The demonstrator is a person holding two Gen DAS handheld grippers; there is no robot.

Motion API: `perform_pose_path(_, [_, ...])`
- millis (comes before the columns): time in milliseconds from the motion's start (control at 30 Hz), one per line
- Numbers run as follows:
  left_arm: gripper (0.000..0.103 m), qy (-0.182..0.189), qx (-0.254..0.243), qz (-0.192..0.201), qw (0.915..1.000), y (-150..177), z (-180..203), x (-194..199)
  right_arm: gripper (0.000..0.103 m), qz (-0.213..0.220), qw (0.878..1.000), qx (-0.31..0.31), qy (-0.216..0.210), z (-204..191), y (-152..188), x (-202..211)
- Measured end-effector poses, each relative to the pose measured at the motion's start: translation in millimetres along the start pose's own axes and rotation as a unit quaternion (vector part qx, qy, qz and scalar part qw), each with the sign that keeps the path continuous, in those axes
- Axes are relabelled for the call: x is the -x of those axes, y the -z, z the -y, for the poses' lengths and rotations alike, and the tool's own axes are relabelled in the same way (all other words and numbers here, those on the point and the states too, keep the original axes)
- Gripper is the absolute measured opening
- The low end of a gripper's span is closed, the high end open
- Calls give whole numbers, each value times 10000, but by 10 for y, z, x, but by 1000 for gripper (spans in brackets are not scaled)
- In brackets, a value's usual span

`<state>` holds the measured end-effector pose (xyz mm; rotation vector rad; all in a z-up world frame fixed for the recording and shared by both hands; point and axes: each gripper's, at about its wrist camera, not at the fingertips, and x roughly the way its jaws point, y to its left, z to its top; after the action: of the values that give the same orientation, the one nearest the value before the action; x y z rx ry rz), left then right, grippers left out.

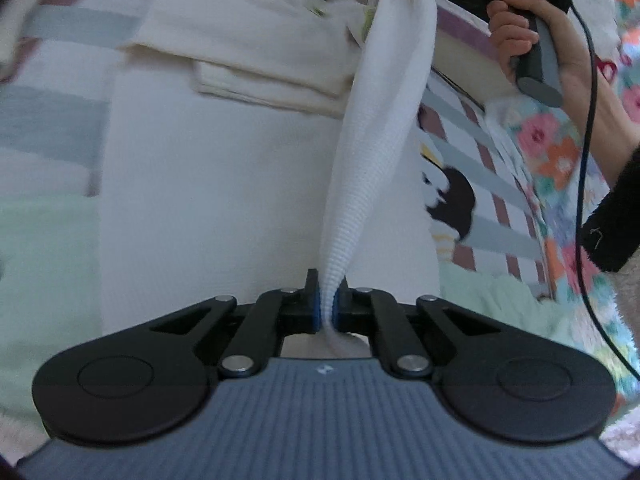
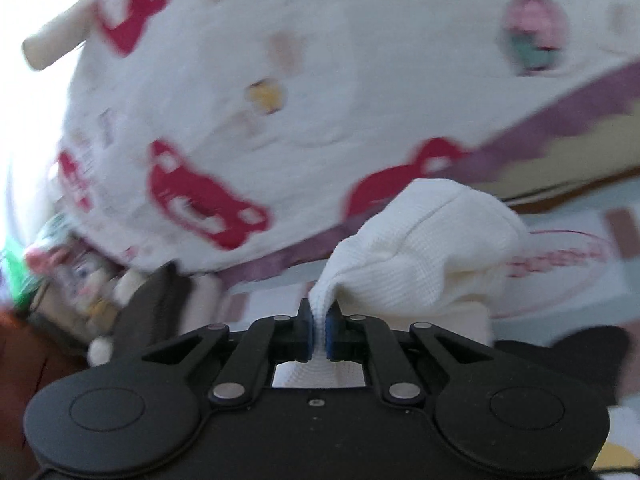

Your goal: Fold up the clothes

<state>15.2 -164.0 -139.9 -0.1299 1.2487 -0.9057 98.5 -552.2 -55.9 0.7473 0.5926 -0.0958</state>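
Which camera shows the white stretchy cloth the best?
The left wrist view. There the white cloth runs as one long twisted strip from the left tool up to the right tool's end near the person's hand. The right wrist view shows only a bunched end pinched in the right tool.

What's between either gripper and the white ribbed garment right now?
Nothing visible. The left gripper and right gripper are each already shut on the white ribbed knit garment, cloth pinched directly between their blue-padded fingers.
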Motion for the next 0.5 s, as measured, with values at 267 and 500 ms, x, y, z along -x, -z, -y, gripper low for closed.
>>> perform_pose_path(267, [4,-1025,488,205,9933,238,-382,283,8,-850,9926,649,-578,-720,303,-988])
perform_pose_path(500, [4,-1110,817,-459,9894,281,-661,122,15,-1900,9723,1348,-175,-878,698,-1801])
